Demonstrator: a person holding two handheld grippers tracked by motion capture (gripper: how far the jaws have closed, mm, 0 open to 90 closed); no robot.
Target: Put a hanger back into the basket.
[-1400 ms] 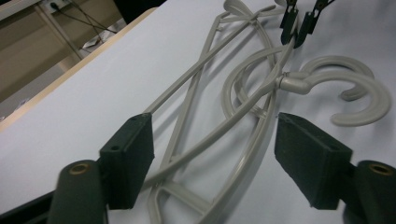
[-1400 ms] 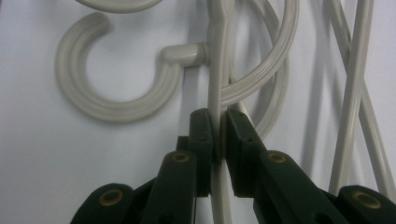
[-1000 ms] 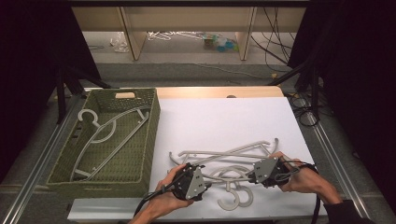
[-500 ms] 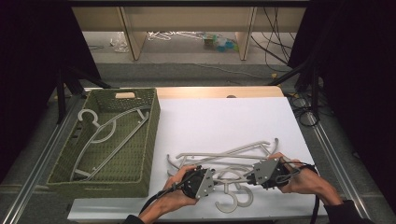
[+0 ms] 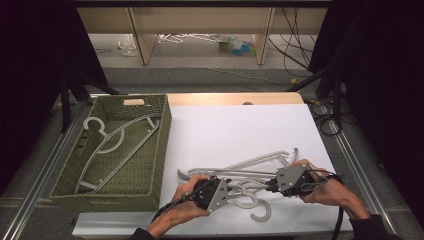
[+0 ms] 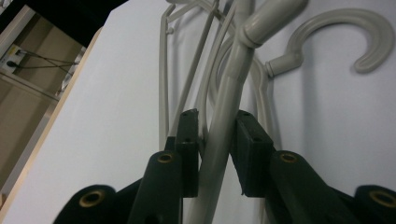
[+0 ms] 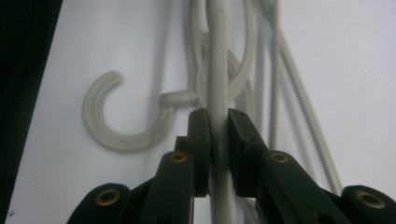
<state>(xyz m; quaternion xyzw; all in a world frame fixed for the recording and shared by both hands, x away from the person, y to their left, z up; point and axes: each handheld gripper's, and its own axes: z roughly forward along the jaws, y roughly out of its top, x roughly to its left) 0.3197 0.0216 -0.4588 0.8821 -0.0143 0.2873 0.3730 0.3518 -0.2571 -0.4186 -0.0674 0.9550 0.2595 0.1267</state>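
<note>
A loose pile of pale grey plastic hangers [image 5: 240,172] lies at the front middle of the white table top [image 5: 240,130]. My left gripper [image 5: 226,189] reaches into the pile from its left. In the left gripper view its jaws [image 6: 217,116] are closed around a thick hanger bar [image 6: 224,107], and a hook [image 6: 369,42] lies farther off. My right gripper [image 5: 269,186] comes in from the right. In the right gripper view it [image 7: 218,114] is shut on a thin straight hanger bar [image 7: 217,60], with a hook [image 7: 116,135] to its left. I cannot tell whether both hold the same hanger.
A green woven basket [image 5: 162,150] stands at the table's left and holds a couple of hangers [image 5: 115,145]. Metal rails run along both table sides. Beyond the far edge are a floor with cables and a wooden shelf frame [image 5: 200,20].
My left gripper has moved right, into the pile, and its jaws now sit around a hanger bar. The right gripper has stayed on its bar, and the pile has shifted slightly.
</note>
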